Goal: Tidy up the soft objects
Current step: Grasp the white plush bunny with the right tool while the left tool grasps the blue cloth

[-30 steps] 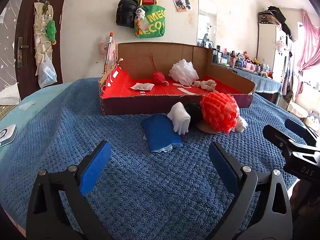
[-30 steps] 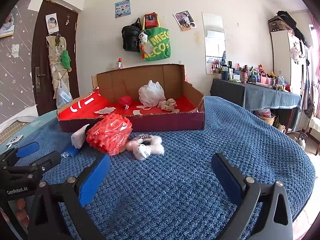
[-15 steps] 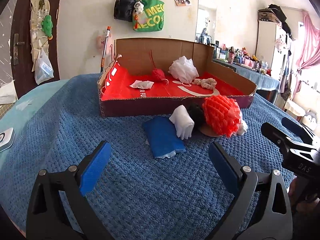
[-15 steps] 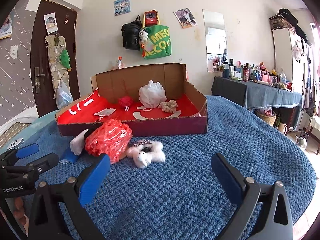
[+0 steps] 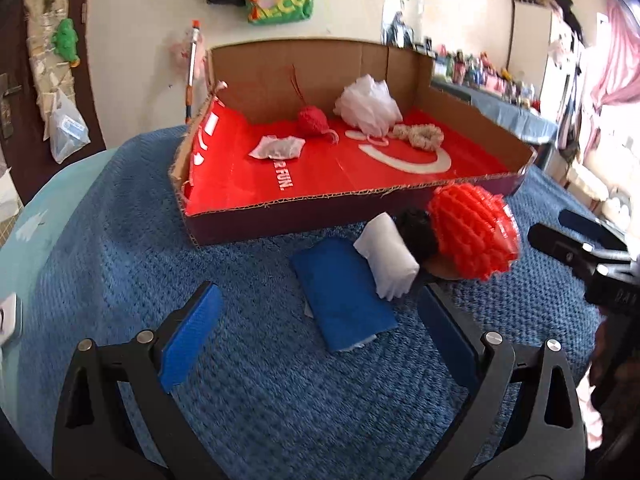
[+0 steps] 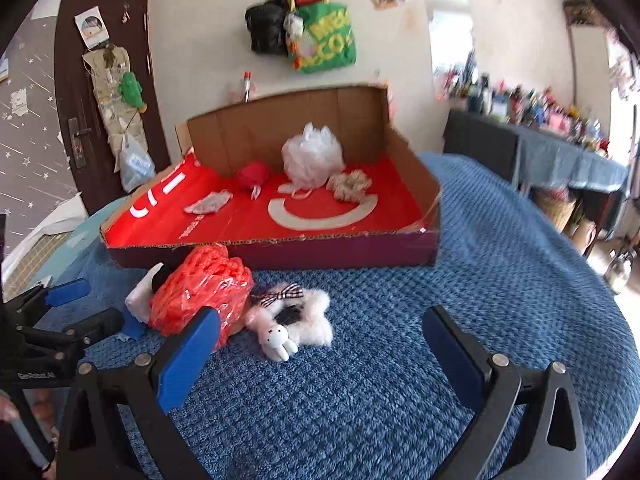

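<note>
On the blue blanket, just in front of the box (image 5: 360,204), a flat blue cloth (image 5: 344,300) lies beside a rolled white cloth (image 5: 386,258), a black item (image 5: 416,232) and a red mesh puff (image 5: 474,232) — all bunched together. A white fluffy toy (image 6: 296,320) lies by the puff. In the box — a red yarn ball (image 5: 314,120), white puff (image 5: 368,106), beige scrunchie (image 5: 418,136) and small white pouch (image 5: 276,148).

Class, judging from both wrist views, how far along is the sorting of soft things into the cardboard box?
Done: white mesh puff and red yarn ball lie in the box. In hand: nothing; both jaws open. Left: blue cloth, white roll, red puff, fluffy toy.
</note>
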`<act>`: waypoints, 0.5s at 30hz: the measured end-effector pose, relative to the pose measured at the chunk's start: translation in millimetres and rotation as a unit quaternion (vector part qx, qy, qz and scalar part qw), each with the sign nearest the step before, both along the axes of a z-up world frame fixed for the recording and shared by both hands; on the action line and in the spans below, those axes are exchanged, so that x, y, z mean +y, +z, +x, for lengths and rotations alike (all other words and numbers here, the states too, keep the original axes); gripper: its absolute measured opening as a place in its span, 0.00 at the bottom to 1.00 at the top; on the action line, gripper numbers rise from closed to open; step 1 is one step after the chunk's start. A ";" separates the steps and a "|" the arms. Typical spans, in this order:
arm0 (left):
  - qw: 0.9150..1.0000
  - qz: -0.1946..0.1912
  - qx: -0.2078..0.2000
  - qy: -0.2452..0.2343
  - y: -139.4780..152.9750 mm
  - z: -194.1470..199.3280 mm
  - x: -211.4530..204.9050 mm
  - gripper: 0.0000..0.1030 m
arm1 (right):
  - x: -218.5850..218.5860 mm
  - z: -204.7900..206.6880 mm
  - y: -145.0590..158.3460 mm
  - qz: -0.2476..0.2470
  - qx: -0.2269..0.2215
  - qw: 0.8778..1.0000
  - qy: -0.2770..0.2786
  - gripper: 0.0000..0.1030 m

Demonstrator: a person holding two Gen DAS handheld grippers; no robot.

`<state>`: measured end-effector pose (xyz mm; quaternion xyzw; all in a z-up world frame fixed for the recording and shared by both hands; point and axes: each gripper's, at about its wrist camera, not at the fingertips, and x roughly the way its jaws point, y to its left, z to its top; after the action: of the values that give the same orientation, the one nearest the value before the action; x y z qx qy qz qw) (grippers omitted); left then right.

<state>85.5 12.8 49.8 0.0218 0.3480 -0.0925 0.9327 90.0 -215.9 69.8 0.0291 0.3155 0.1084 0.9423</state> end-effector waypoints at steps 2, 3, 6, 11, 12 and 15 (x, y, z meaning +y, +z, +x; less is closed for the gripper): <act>1.000 0.009 0.015 -0.013 -1.3 6.4 -1.7 0.97 | -2.9 11.3 -2.3 0.004 0.033 0.999 0.006 1.00; 0.999 0.016 0.024 -0.020 -2.7 10.6 -3.0 0.97 | -5.6 16.1 -3.7 0.013 0.046 0.999 0.015 1.00; 0.998 0.033 0.040 -0.029 -7.3 19.0 -6.2 0.97 | -7.8 26.1 -7.9 0.010 0.073 0.997 0.030 1.00; 0.995 0.059 0.072 -0.037 -19.2 32.8 -8.6 0.97 | -7.5 39.3 -14.7 0.010 0.110 0.992 0.062 1.00; 0.995 0.062 0.075 -0.036 -20.1 34.5 -6.4 0.97 | -7.8 41.8 -16.1 0.011 0.117 0.991 0.064 1.00; 0.994 0.081 0.071 -0.034 -17.3 33.2 3.9 0.97 | -7.7 45.6 -16.5 0.008 0.121 0.990 0.066 1.00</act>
<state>118.7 16.6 32.5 0.1028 0.4189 -0.0969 0.8970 135.6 -223.7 53.3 0.0289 0.4276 0.1690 0.8875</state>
